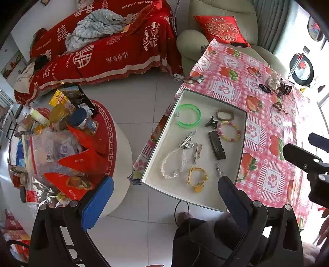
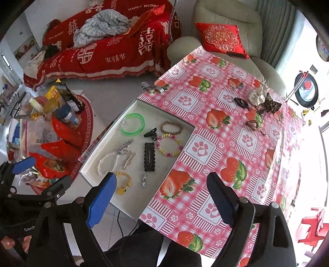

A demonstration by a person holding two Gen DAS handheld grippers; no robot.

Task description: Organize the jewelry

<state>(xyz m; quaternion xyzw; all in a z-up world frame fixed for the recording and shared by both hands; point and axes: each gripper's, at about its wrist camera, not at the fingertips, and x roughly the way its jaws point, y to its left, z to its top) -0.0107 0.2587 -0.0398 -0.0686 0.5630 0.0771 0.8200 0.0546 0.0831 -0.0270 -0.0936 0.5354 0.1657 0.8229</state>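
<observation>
From my left wrist I look steeply down: my left tongs [image 1: 164, 197] stand wide apart with nothing between the blue pads, hanging over the near end of the white tray [image 1: 242, 127] that sits on the strawberry-print bench [image 1: 267, 115]. The tray's long axis runs from near me up and slightly right, away toward the armchair [image 1: 218, 12]. Inside, a green bangle [image 1: 188, 115] lies flat at the far left, a braided bracelet [image 1: 224, 115] far right, a pastel bead bracelet [image 1: 229, 131] just below it, a small black claw clip [image 1: 211, 122] between them. The long black hair clip [image 1: 217, 145] lies lengthwise, pointing along the tray, beside a silver clip [image 1: 188, 139], a clear bead bracelet [image 1: 173, 164] and a yellow hair tie [image 1: 197, 178]. At the right edge my other tool shows, dark. Now the right wrist: my right tongs [image 2: 160, 197] are spread wide and empty, over the tray's near right corner and the cloth. From here the tray [image 2: 131, 213] slants up-left, and the black hair clip [image 2: 149, 157] stands nearly vertical in the picture. Well apart on the far bench lie scrunchies [image 2: 264, 100], a dark clip [image 2: 241, 102] and a brown bracelet [image 2: 253, 124].
</observation>
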